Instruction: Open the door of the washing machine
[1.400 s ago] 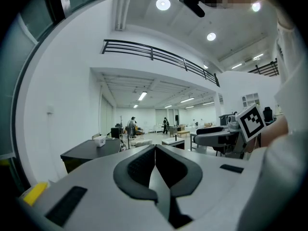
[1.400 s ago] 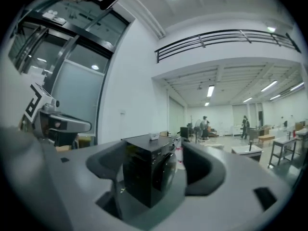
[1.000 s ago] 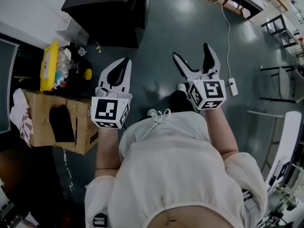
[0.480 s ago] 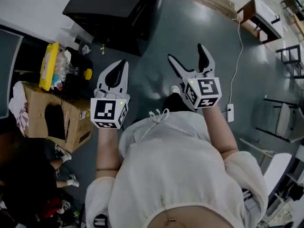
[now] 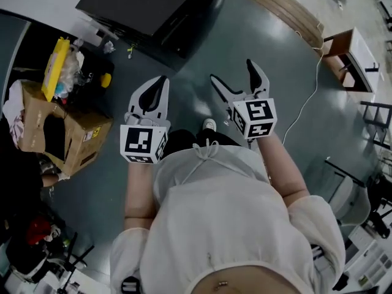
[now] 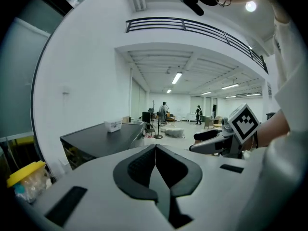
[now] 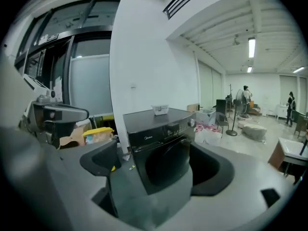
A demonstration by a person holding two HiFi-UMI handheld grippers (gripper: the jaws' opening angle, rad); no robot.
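Grey floor (image 5: 257, 35) is seen under two grippers. One black washing machine (image 5: 147, 5) stands ahead, well apart from both, with its door (image 7: 166, 163) shut. The left gripper (image 5: 158, 81) is closed on nothing; the right gripper (image 5: 233, 72) is spread open, empty.

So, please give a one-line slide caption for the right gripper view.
Right gripper, fingers open, faces the black washing machine, its door shut.

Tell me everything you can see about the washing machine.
The washing machine is a boxy black front-loader. Its round door is shut. A control strip with a knob runs above the door, and a small white tray sits on its flat top. It stands upright on the grey floor against a white wall. Nothing grips it; the right gripper, jaws apart, points at it from a way off.
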